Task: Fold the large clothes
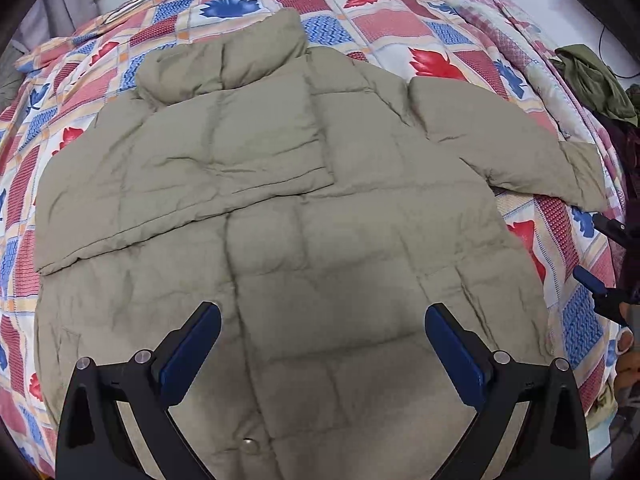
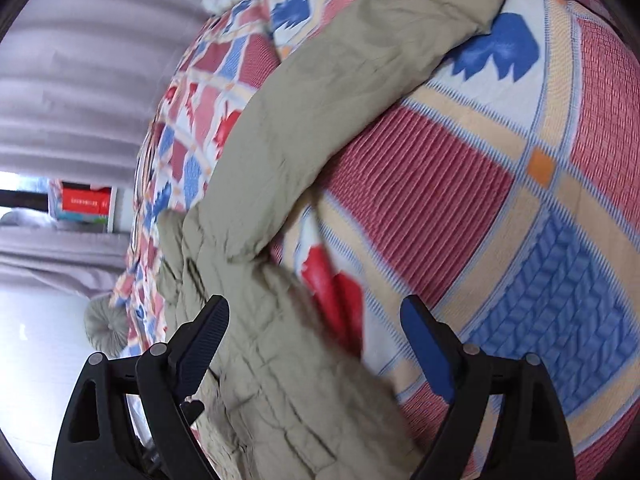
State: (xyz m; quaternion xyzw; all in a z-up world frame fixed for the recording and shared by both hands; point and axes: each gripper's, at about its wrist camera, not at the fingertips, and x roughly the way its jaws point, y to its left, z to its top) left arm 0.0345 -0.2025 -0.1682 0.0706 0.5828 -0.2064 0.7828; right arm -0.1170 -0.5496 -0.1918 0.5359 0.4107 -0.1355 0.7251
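Observation:
A khaki puffer jacket (image 1: 304, 208) lies flat on the bed, collar (image 1: 224, 56) at the far side. One sleeve (image 1: 180, 184) is folded across its chest; the other sleeve (image 1: 508, 140) stretches out to the right. My left gripper (image 1: 323, 309) hovers above the lower part of the jacket, jaws wide apart and empty. My right gripper (image 1: 598, 250) shows at the right edge, beside the jacket's side. In the right wrist view the right gripper (image 2: 315, 302) is open, and the jacket's (image 2: 288, 400) side edge runs between its fingers without being pinched.
The bedspread (image 1: 400, 24) has red and blue leaf squares. A bunched quilt (image 1: 480, 4) and a dark green garment (image 1: 592, 80) lie at the far right. Grey curtains (image 2: 80, 60), a shelf with a red box (image 2: 86, 202) and a round cushion (image 2: 102, 328) stand beyond the bed.

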